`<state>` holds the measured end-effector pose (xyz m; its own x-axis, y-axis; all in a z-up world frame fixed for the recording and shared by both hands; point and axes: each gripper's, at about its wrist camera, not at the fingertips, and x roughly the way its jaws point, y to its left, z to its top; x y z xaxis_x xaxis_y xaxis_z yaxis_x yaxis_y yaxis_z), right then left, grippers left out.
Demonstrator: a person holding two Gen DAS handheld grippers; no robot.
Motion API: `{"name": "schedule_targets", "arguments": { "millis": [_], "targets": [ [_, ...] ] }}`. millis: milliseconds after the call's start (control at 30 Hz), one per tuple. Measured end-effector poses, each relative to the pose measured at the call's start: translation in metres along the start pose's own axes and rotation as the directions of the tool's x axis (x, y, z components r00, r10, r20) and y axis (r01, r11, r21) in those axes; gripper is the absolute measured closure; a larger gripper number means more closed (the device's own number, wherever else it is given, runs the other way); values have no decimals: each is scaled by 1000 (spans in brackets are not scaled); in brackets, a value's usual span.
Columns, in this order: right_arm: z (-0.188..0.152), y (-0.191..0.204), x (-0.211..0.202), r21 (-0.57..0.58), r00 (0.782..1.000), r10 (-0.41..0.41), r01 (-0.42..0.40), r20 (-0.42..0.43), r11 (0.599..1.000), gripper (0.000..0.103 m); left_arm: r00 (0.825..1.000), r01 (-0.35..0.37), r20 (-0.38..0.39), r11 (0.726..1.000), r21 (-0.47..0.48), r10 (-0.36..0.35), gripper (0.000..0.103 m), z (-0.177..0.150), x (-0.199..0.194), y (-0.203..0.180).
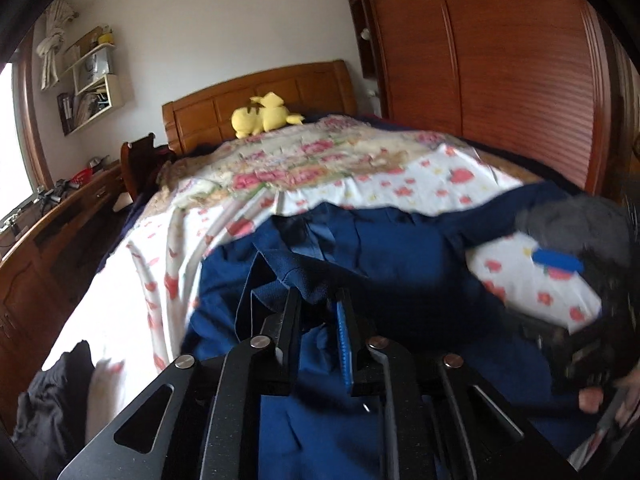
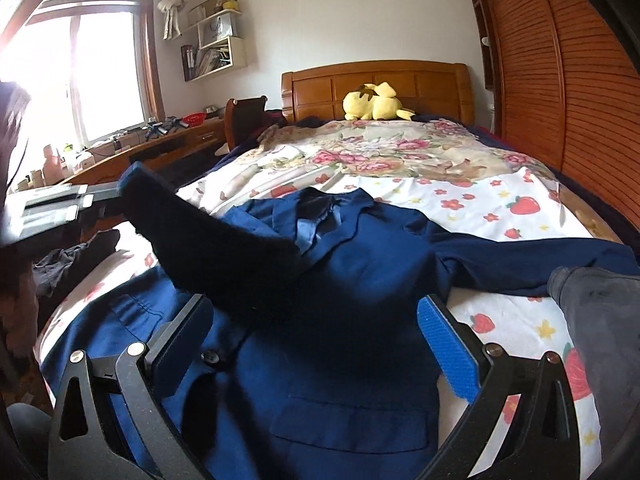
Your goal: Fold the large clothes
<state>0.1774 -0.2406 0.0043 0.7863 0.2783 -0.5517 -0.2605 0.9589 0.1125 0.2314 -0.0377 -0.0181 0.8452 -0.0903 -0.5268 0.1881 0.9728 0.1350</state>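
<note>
Two grippers | left gripper (image 1: 320, 312) fingers pinching jacket (image 2: 360, 264) sleeve | right gripper (image 2: 316, 344) fingers spread above jacket

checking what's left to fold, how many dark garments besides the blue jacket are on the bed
2: a dark garment crumpled at the bed's window-side edge, and a grey garment on the wardrobe-side edge by the blue jacket sleeve. More may lie hidden under the jacket.

Right tongs (image 1: 560, 264) a dark blur, jacket hem (image 2: 340, 460) cut off by frame edge
</note>
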Motion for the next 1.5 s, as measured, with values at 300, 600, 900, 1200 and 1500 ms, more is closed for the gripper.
{"name": "schedule_targets", "arguments": {
  "millis": [300, 600, 900, 1200, 1500],
  "targets": [
    [-4, 2, 2, -9, 1000, 8, -8, -13, 1000, 0, 998, 29, -48, 996, -79, -33, 52, -45, -18, 14],
    [-17, 43, 30, -67, 987, 132, -138, -93, 988, 12, 998, -6, -56, 989, -149, -3, 52, -66, -42, 31],
    [-41, 111, 65, -177, 945, 236, -279, -228, 944, 36, 998, -26, -54, 988, -153, 18, 52, -84, -58, 35],
    [-59, 123, 78, -260, 946, 142, -221, -291, 940, 80, 998, -21, -65, 988, -151, 11, 52, -88, -66, 35],
    [-35, 82, 42, -165, 973, 158, -186, -170, 969, 94, 998, -5, -64, 988, -155, -5, 52, -86, -67, 30]
  ]
}}
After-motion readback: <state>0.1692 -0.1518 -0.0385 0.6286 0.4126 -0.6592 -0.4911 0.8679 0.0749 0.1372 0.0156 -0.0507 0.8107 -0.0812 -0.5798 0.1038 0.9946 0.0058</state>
